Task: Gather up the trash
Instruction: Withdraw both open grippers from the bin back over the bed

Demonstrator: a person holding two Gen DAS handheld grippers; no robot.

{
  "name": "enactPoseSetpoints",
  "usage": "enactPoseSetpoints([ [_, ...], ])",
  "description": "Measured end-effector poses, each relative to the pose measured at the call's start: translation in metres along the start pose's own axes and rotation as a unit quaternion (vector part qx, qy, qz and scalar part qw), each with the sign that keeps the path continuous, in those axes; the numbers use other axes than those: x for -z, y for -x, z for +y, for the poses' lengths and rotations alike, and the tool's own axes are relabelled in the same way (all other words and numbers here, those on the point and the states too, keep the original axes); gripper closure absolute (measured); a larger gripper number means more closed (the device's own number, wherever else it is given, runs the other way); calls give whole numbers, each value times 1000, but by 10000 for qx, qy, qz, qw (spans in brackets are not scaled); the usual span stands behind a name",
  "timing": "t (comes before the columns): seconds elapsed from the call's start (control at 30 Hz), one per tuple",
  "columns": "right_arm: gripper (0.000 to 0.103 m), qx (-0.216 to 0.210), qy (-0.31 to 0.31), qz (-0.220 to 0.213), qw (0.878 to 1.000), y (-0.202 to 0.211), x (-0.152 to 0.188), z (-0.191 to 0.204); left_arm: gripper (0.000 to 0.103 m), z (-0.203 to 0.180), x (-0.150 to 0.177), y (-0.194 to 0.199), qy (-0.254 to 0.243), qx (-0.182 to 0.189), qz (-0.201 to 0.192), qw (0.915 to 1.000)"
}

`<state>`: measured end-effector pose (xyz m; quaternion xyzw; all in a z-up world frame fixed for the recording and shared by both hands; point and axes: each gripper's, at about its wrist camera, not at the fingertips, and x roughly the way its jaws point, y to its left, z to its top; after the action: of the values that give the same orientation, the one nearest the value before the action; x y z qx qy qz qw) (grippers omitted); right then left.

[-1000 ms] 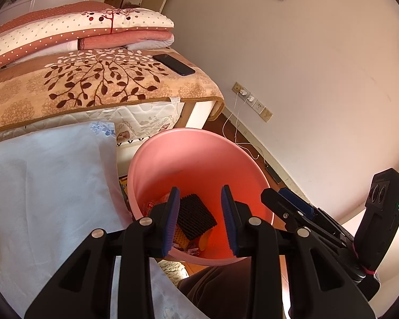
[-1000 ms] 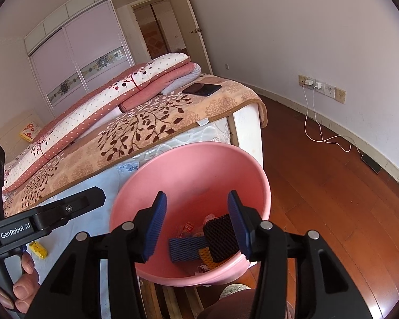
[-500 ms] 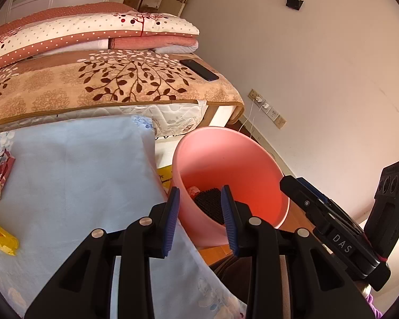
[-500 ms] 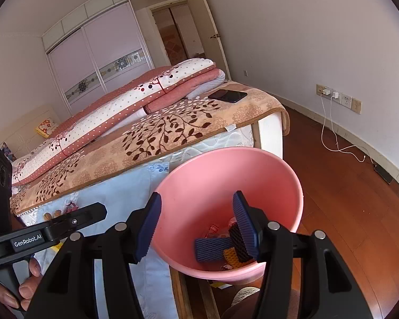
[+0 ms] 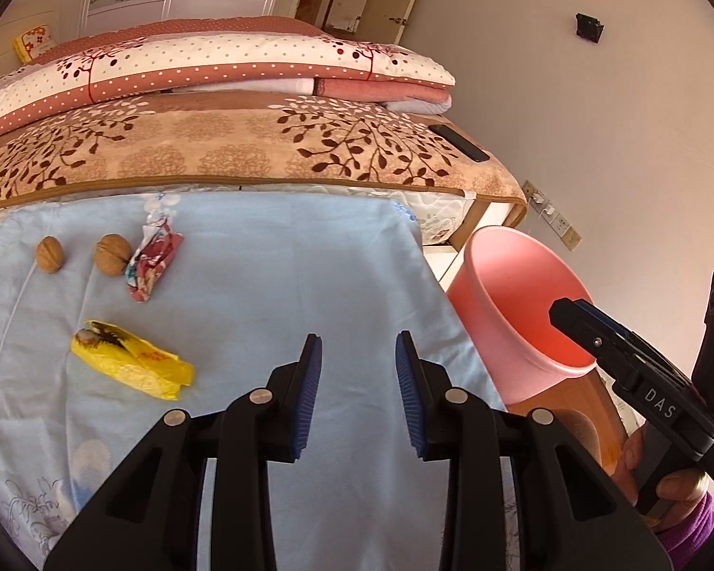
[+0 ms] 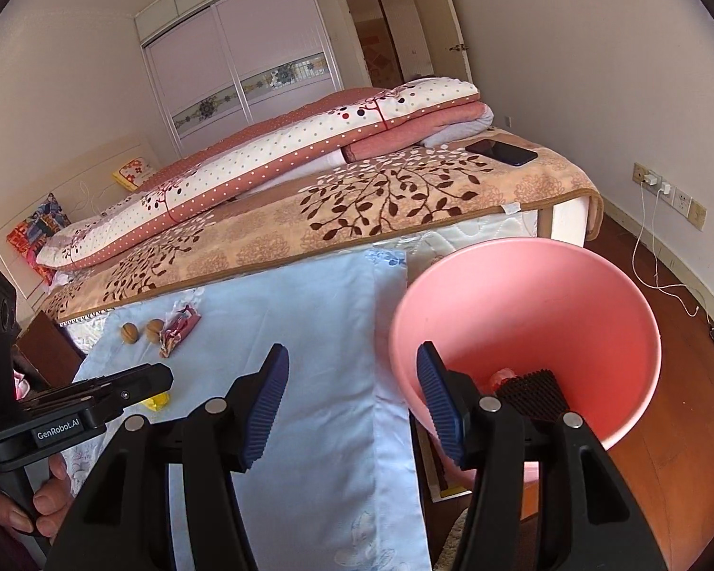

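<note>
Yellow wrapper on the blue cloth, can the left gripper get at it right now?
Probably yes: the left gripper is open and empty, and the yellow wrapper lies uncovered on the cloth.

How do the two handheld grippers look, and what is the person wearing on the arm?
Both grippers are black plastic with silver screws and ribbed blue pads on their fingers. The left gripper shows "GenRobot.AI" in white on its side; the right gripper shows "DAS". Each carries a black camera block. A purple sleeve covers the right wrist.

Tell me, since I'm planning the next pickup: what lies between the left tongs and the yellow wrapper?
Only bare light-blue cloth separates the left tongs from the yellow wrapper, as the left wrist view shows.
</note>
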<state>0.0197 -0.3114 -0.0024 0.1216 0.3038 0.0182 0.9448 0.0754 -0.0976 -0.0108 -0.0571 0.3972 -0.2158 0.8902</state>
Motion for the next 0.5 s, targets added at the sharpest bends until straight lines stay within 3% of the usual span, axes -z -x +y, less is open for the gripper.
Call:
enactPoseSetpoints([
  [0.3,48,-211,308,270,9989,-20,10,31,71,70,18,20,864,-689,16,9939],
  [0.4,48,-286,368,313,9984,-25,12,36,71,91,22,17,1444,-772,145,9864],
  [0.5,48,-331,419,342,9980,-27,13,38,71,111,22,10,2138,-774,292,9734],
])
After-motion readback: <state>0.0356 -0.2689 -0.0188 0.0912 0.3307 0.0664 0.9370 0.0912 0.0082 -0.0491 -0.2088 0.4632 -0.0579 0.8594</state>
